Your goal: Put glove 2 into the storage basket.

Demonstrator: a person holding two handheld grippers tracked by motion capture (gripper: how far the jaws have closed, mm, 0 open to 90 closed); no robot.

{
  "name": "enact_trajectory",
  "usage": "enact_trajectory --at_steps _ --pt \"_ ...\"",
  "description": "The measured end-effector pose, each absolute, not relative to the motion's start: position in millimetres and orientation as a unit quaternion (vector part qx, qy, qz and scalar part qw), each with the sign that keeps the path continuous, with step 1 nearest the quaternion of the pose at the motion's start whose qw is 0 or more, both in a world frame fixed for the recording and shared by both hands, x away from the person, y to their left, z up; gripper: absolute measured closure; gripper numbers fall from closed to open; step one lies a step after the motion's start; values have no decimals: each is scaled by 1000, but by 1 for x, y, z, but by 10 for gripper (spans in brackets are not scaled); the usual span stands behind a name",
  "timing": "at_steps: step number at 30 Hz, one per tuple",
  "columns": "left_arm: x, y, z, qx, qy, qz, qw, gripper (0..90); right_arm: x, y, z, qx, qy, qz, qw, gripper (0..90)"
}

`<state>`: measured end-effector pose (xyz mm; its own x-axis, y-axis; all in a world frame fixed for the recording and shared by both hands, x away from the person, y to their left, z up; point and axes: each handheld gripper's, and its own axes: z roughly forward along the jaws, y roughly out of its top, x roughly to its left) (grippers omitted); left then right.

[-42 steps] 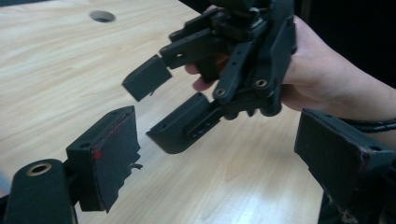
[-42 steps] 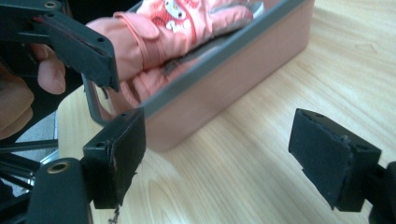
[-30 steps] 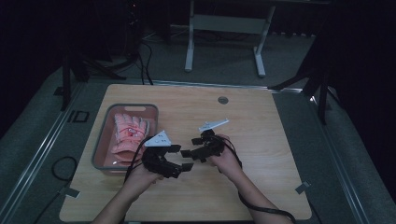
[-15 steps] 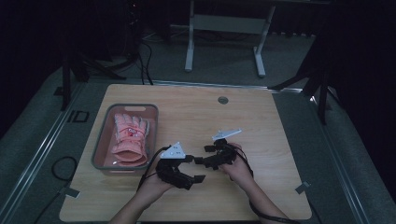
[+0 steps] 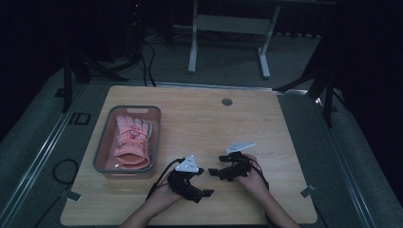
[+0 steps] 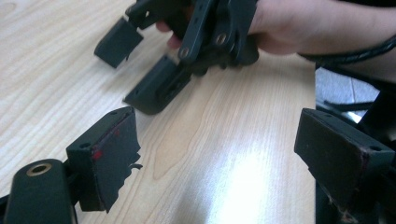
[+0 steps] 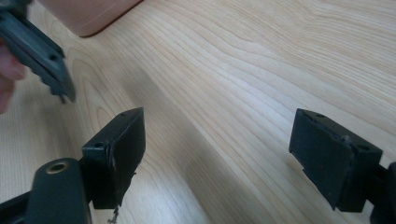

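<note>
Gloves (image 5: 131, 142) lie in the basket (image 5: 105, 142), well left of both grippers (left (image 5: 203, 189), right (image 5: 215, 172)); jaws wide, nothing held; packing looks complete.

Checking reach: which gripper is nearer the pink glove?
Left. The left gripper sits just right of the tray holding the pink glove; the right gripper is farther right.

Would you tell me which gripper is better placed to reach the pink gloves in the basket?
Left, probably. The left gripper sits just off the basket holding the gloves, jaws open and empty. The right gripper is farther away, also open.
</note>
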<state>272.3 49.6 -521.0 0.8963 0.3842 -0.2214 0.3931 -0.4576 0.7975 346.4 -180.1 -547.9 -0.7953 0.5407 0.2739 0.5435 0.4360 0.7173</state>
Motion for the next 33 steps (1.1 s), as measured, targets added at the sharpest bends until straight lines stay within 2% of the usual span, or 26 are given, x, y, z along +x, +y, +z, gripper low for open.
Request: enact_trajectory --at_steps 16,23,33 --pt "268 36 -540 851 217 4 479 139 327 -204 -559 -310 -836 -452 -24 175" --pt "262 33 -545 859 208 25 468 139 321 -215 -558 -311 -830 -462 -38 164" --pt "262 36 -549 857 208 17 470 139 322 -214 -558 -312 -832 -455 -50 163"
